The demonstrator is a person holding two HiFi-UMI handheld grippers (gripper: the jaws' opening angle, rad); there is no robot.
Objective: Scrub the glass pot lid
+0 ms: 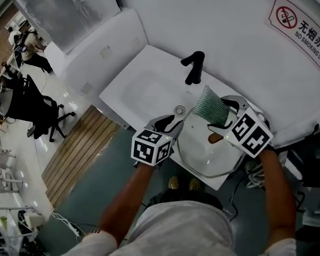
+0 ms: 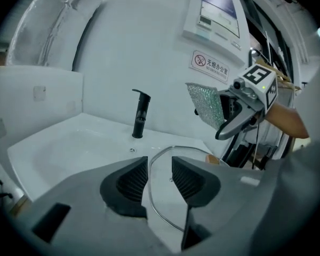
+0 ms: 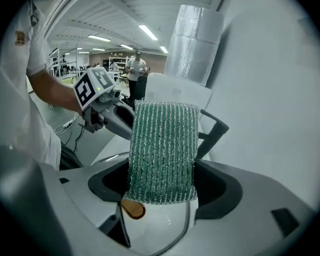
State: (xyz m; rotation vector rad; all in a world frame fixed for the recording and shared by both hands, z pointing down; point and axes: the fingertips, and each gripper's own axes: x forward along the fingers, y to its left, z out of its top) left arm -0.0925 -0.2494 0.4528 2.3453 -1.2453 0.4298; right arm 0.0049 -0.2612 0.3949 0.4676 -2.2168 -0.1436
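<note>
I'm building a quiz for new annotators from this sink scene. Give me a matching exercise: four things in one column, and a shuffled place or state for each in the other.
Things
1. black faucet
2. green scrub pad
3. glass pot lid
4. no-smoking sign

Places or states
A. lying on the white sink top
B. fixed on the wall
C. clamped in the right gripper
D. standing upright at the basin's far edge

Pairs: 1-D, 2-C, 3-A, 4-B
</note>
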